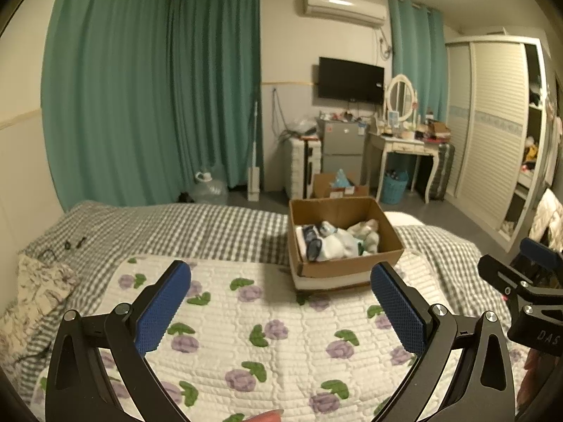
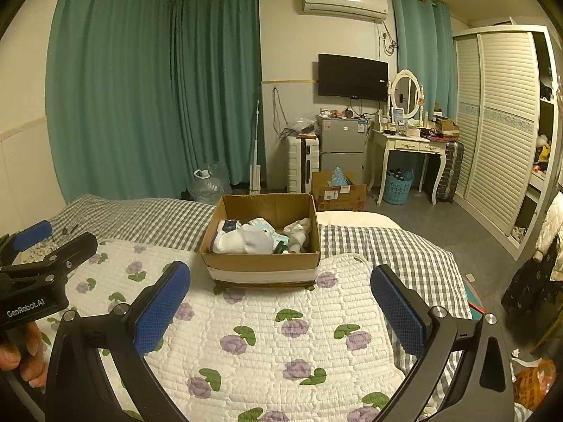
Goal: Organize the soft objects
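Both tools spread wide and empty, hovering over the flowered quilt (image 1: 267, 344) short of the box.

My left gripper (image 1: 281, 302) sits furthest from the cardboard box (image 2: 262, 267) of rolled socks (image 2: 242, 239); my right gripper (image 2: 279, 302) faces it squarely. I'd reach in from above, pinch one soft bundle mid-body, and lift straight up clear of the box walls.

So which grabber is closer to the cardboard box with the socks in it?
Neither clearly; they look about level. The left gripper hovers open over the flowered quilt, with the cardboard box ahead to its right. The right gripper is open too, box ahead, slightly left.
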Demonstrator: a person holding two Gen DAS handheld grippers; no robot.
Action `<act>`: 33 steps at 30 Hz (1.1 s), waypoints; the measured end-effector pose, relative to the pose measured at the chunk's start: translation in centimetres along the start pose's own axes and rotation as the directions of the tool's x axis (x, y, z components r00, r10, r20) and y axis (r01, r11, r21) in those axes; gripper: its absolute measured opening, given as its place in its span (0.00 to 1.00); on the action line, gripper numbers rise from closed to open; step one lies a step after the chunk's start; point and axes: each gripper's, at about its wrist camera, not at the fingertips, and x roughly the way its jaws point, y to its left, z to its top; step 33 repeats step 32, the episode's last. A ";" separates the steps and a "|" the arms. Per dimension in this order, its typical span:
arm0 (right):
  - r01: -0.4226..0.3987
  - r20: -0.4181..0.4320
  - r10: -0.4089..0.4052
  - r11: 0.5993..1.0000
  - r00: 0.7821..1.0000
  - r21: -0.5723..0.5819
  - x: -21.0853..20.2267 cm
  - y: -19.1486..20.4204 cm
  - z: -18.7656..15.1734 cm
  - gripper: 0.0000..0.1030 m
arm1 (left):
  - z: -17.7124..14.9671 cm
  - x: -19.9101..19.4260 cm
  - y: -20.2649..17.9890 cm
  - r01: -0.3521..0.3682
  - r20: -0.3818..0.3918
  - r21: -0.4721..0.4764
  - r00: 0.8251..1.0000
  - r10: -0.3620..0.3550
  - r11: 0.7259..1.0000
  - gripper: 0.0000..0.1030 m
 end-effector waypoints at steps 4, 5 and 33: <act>0.000 0.000 0.000 1.000 1.000 -0.001 -0.1 -0.1 0.0 1.00 | 0.0 -0.1 0.0 0.013 -0.007 -0.008 1.000 -0.013 1.000 1.00; 0.000 0.000 0.000 1.000 1.000 -0.001 -0.1 -0.1 0.0 1.00 | 0.1 -0.2 0.0 0.009 -0.004 -0.007 1.000 -0.009 1.000 1.00; -0.008 -0.028 0.008 1.000 1.000 -0.006 0.3 -0.5 -0.3 1.00 | -0.3 0.3 -0.8 0.033 -0.002 0.018 0.999 -0.033 0.999 1.00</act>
